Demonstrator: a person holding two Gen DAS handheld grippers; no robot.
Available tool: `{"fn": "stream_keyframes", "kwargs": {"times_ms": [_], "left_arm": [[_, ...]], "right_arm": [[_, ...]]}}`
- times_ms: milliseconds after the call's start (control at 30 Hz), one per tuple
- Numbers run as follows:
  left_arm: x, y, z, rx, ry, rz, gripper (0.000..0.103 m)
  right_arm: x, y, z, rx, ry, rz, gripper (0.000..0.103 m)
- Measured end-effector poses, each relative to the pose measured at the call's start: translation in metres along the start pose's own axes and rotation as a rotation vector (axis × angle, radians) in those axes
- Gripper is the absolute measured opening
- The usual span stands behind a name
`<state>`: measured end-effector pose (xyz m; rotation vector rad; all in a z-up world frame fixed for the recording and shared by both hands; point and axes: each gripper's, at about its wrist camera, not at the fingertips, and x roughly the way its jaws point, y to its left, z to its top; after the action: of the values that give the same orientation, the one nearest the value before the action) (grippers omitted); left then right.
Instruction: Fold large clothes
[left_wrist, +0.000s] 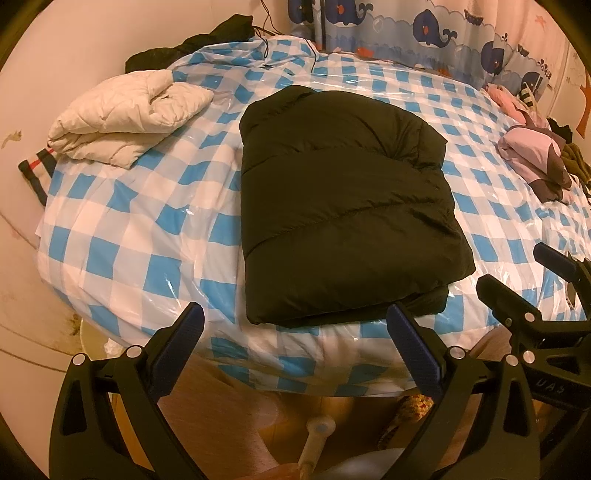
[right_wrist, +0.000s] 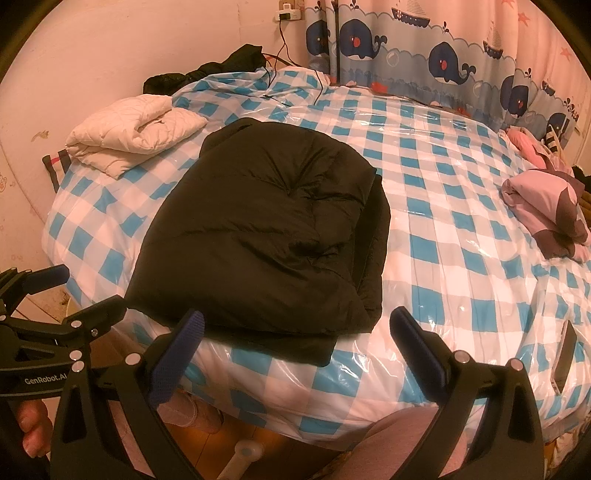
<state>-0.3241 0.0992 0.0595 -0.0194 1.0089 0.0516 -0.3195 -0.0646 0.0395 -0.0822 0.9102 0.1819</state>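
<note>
**Inspector A:** Left wrist view first. What is recorded?

**Inspector B:** The left gripper (left_wrist: 295, 325) hangs over the near edge of the bed (left_wrist: 122, 236), jaws spread wide, nothing between them. The black puffer jacket (left_wrist: 343, 206) lies folded into a thick rectangular bundle at the middle of the blue-and-white checked cover, its near edge close to the bed's front edge. Neither finger touches it.

**Inspector A:** Other items in that view?

**Inspector B:** A folded cream quilted garment (left_wrist: 125, 118) at the far left of the bed. A pink and purple bundle (left_wrist: 535, 155) at the right edge. A dark garment (left_wrist: 207, 40) heaped at the far left corner against the wall. A whale-print curtain (left_wrist: 436, 29) behind the bed. The right gripper (left_wrist: 524, 273) enters from the right, also splayed apart and empty.

**Inspector A:** Right wrist view.

**Inspector B:** The right gripper (right_wrist: 295, 328) sits at the bed's (right_wrist: 443, 258) near edge, jaws wide, holding nothing. The black puffer jacket (right_wrist: 258, 229) lies left of centre, a lower layer protruding along its right and near sides. The left gripper (right_wrist: 85, 291) shows at the left border, fingers apart. The cream quilted garment (right_wrist: 136, 133) is far left, the pink and purple bundle (right_wrist: 546, 210) at right, well apart from the jacket. A dark flat phone-like object (right_wrist: 565, 358) lies on the cover near the right edge.
</note>
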Motion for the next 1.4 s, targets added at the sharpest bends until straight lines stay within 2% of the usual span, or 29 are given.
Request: {"fn": "stream_keyframes", "kwargs": {"times_ms": [933, 1400], "left_arm": [[-0.0009, -0.0043, -0.0006, 0.006, -0.003, 0.009, 0.095], [-0.0025, 0.0, 0.004, 0.039, -0.014, 0.054, 0.095]], "right_arm": [[0.0002, -0.0024, 0.0008, 0.0, 0.001, 0.002, 0.097], [0.0001, -0.0034, 0.0011, 0.0, 0.001, 0.005, 0.097]]}}
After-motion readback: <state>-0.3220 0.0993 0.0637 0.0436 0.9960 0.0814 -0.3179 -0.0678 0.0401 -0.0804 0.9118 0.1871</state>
